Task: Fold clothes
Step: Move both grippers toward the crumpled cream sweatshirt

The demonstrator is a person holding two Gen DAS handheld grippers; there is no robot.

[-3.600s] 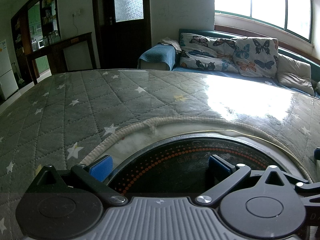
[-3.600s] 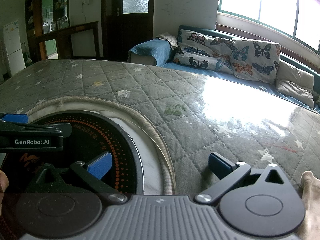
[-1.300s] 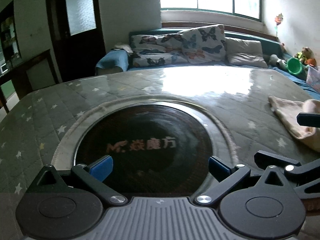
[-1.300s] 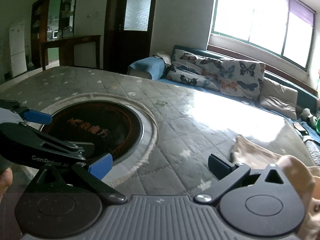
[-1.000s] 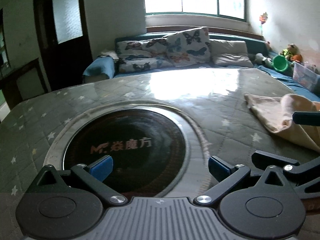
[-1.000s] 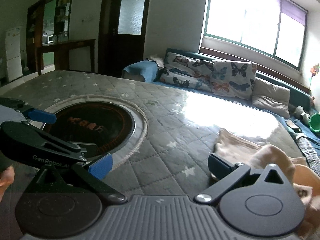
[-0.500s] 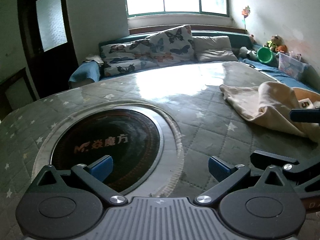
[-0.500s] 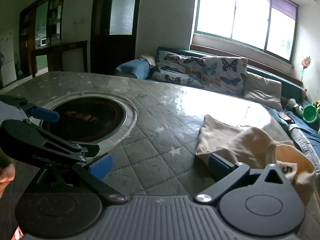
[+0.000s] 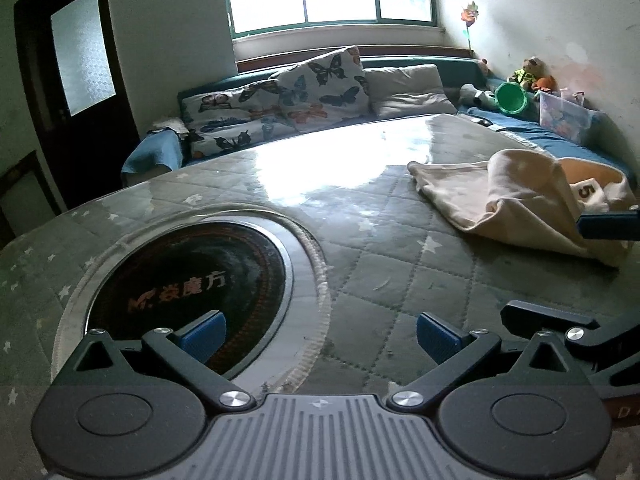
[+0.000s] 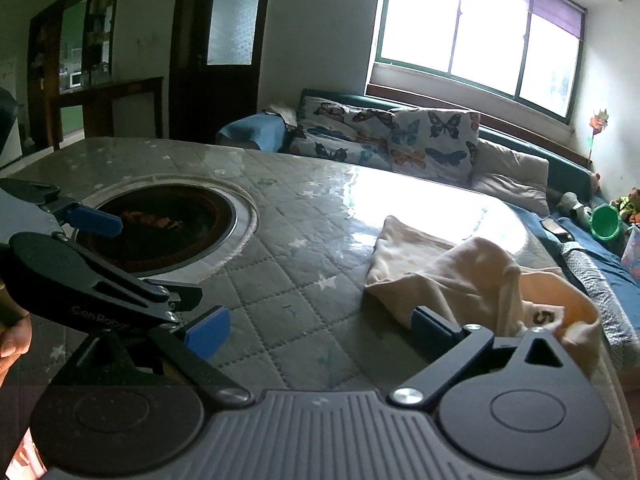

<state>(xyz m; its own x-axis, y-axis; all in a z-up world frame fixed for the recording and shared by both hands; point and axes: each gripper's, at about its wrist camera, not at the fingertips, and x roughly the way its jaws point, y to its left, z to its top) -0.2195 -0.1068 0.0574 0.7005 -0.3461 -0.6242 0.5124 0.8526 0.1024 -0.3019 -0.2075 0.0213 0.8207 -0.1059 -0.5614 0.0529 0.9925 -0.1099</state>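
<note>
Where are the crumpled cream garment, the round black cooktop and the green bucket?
Cream garment point(image 10: 436, 268): right wrist view, flat middle of the cloth.
Round black cooktop point(image 9: 192, 276): left wrist view, centre of glass.
Green bucket point(image 9: 511, 98): left wrist view, open mouth.

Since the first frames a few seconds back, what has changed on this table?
Both grippers swung to the right across the table, from over the round cooktop toward a crumpled cream garment that was out of sight at first. The right gripper now sits at the garment's near edge; the left gripper is beside the cooktop. Nothing was taken hold of. Both jaws stayed open, and the garment lay unmoved.
</note>
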